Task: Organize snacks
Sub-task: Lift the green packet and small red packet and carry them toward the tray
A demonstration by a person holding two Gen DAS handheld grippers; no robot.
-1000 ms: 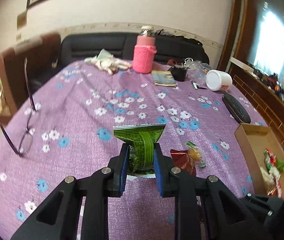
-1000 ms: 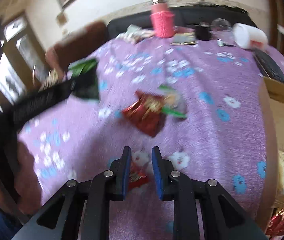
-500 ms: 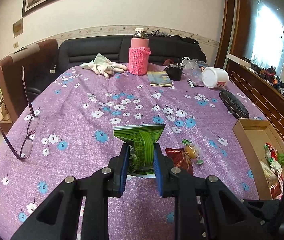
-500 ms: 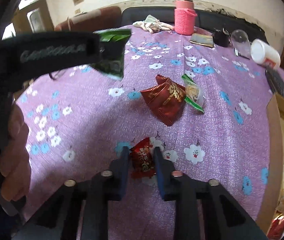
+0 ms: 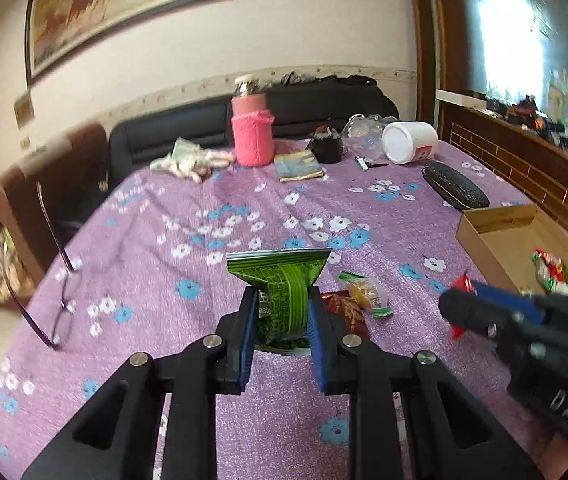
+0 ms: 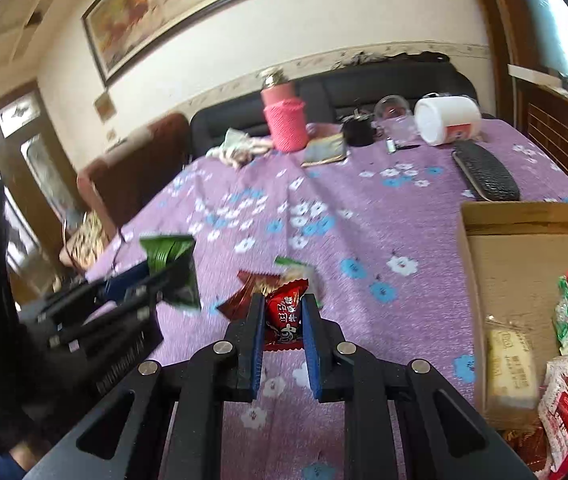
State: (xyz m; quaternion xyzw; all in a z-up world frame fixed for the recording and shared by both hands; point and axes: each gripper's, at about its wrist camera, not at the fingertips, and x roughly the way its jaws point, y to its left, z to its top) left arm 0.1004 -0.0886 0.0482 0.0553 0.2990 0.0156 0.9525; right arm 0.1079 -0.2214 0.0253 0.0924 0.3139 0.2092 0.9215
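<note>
Left wrist view: the left gripper [image 5: 280, 312] pinches the green packet [image 5: 282, 280] above the tablecloth [image 5: 204, 216]; carry it level toward the cardboard box [image 5: 495, 228]. Right wrist view: the right gripper [image 6: 282, 318] clamps the red candy [image 6: 285, 312]; release only over the box's bare floor, clear of the snacks piled there.

Chinese characters are printed in white on the red snack packet [image 6: 286, 312], but cannot be read with certainty. The letters "aste" are seen on the green snack packet [image 5: 282, 280]. "DAS" is partly legible on the right tool [image 5: 457, 308].
</note>
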